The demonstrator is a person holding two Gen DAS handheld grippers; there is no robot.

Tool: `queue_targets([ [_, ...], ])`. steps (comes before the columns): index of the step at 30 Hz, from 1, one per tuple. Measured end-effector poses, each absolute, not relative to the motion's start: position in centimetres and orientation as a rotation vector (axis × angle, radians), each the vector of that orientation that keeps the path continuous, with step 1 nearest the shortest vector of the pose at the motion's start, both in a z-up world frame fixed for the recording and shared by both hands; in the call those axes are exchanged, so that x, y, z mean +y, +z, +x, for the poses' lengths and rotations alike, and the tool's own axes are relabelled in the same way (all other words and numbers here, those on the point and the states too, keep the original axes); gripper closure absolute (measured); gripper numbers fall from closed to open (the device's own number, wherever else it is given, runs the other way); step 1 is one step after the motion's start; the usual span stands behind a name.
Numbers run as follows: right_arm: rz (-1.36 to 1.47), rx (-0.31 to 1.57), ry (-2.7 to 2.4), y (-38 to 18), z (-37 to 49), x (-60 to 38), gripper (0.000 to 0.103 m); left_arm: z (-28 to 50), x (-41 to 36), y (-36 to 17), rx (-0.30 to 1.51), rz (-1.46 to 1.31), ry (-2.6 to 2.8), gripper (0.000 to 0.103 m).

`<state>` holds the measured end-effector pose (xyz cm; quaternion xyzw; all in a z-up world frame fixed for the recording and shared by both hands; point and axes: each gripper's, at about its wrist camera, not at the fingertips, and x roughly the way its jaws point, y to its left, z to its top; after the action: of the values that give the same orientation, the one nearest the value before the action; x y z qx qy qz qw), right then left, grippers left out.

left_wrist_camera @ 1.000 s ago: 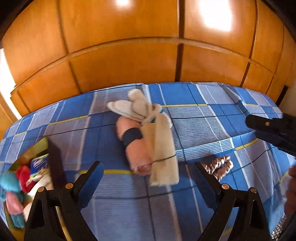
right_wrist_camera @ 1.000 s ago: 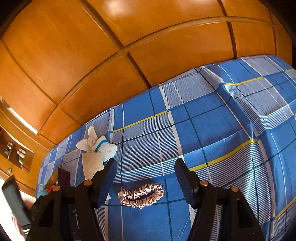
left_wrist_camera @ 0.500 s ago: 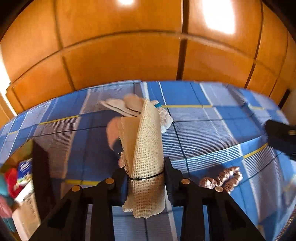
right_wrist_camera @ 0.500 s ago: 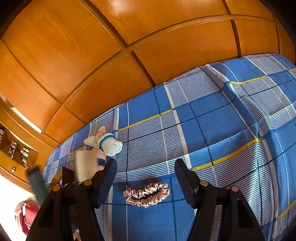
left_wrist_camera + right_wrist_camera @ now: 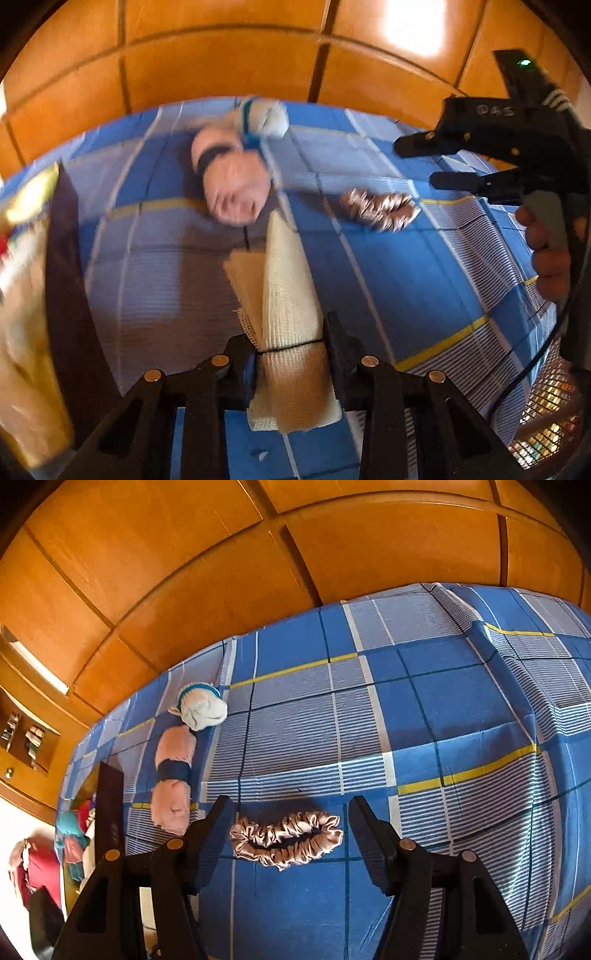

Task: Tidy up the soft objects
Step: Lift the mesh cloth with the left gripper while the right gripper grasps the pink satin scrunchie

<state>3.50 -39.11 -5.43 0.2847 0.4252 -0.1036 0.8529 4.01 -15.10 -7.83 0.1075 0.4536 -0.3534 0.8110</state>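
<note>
The blue plaid bedspread (image 5: 424,709) carries a pink rolled towel with a dark band (image 5: 173,779) and, touching its far end, a white balled sock pair with a teal cuff (image 5: 202,706). The left gripper (image 5: 291,350), empty a second ago, now pinches the cream mesh cloth roll (image 5: 286,288), lifted off the bed. The right gripper (image 5: 291,834), fingers spread, has closed in over the beige satin scrunchie (image 5: 286,836).

Cream mesh cloth (image 5: 288,295); pink roll (image 5: 173,775) with navy band; white sock (image 5: 203,707), teal stripe; champagne scrunchie (image 5: 286,838); blue plaid sheet (image 5: 424,709), yellow lines
</note>
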Motion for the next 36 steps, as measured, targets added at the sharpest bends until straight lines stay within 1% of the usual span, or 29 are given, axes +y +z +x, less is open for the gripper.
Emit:
queue_targets([
  [11, 0.606, 0.957, -0.219, -6.8, 4.1, -38.7, 0.035, 3.9, -14.6, -8.2, 0.948, 0.201, -0.765, 0.069],
  [14, 0.604, 0.947, -0.218, -6.7, 4.0, -38.8, 0.023, 3.9, -14.4, -8.2, 0.945, 0.203, -0.763, 0.067],
  [15, 0.6, 0.949, -0.215, -6.7, 4.1, -38.7, 0.021, 3.9, -14.3, -8.2, 0.944, 0.202, -0.761, 0.067],
  [20, 0.496, 0.98, -0.198, -6.8, 5.0, -37.2, 0.021, 3.9, -14.2, -8.4, 0.937, 0.196, -0.756, 0.066],
  [24, 0.288, 0.984, -0.13, -6.1, 5.5, -34.5, 0.021, 3.9, -14.0, -8.4, 0.937, 0.189, -0.759, 0.066],
  [28, 0.052, 1.026, -0.13, -6.9, 6.1, -31.9, 0.021, 4.0, -13.9, -8.3, 0.939, 0.18, -0.761, 0.066],
  [32, 0.022, 1.085, -0.162, -8.6, 6.9, -31.9, 0.021, 4.1, -13.8, -8.3, 0.943, 0.168, -0.76, 0.066],
  [35, 0.028, 1.069, -0.181, -8.7, 6.7, -32.5, 0.022, 4.1, -13.9, -8.3, 0.944, 0.163, -0.759, 0.066],
  [36, 0.039, 1.052, -0.187, -8.5, 6.6, -32.7, 0.028, 4.1, -13.9, -8.3, 0.945, 0.161, -0.759, 0.066],
])
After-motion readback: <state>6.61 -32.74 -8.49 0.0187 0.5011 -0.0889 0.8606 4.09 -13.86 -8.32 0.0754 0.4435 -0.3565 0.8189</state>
